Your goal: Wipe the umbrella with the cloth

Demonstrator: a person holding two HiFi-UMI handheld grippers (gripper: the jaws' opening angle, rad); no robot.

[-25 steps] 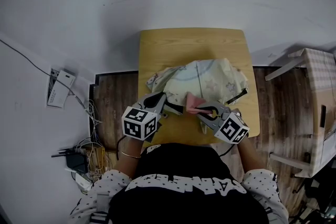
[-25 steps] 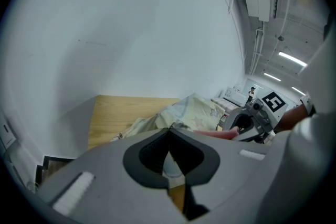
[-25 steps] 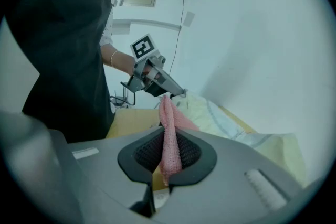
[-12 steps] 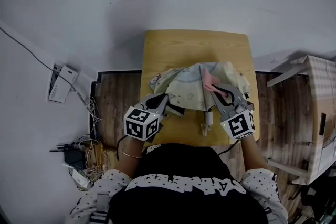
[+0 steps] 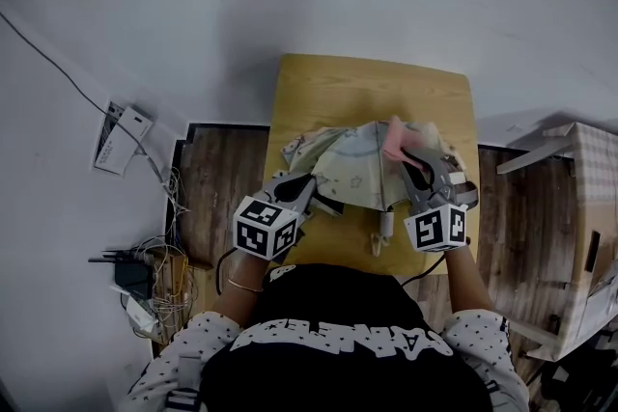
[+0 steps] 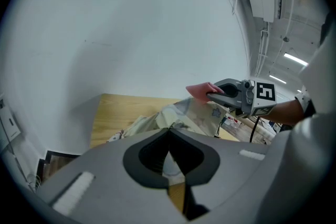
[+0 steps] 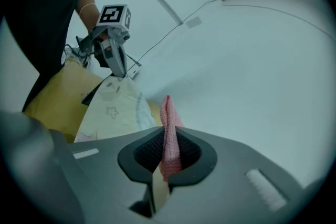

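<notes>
A pale yellow umbrella (image 5: pixel 352 164) with star prints lies half open on the small wooden table (image 5: pixel 367 82), its handle (image 5: pixel 383 227) pointing toward me. My left gripper (image 5: pixel 311 194) is shut on the fabric at the canopy's near left edge; in the left gripper view the jaws (image 6: pixel 168 132) meet on pale cloth. My right gripper (image 5: pixel 404 150) is shut on a pink cloth (image 5: pixel 393 138), which rests on the canopy's far right side. The right gripper view shows the cloth (image 7: pixel 167 126) standing up between the pads, with the umbrella (image 7: pixel 113 110) to its left.
A white box (image 5: pixel 121 138) with a cable lies on the floor at the left, and a tangle of wires (image 5: pixel 145 277) sits lower left. A wooden frame (image 5: pixel 579 207) stands at the right. The table's far half is bare wood.
My right gripper has carried the pink cloth from the umbrella's near edge up across the canopy to its far right side. The left gripper has stayed where it was.
</notes>
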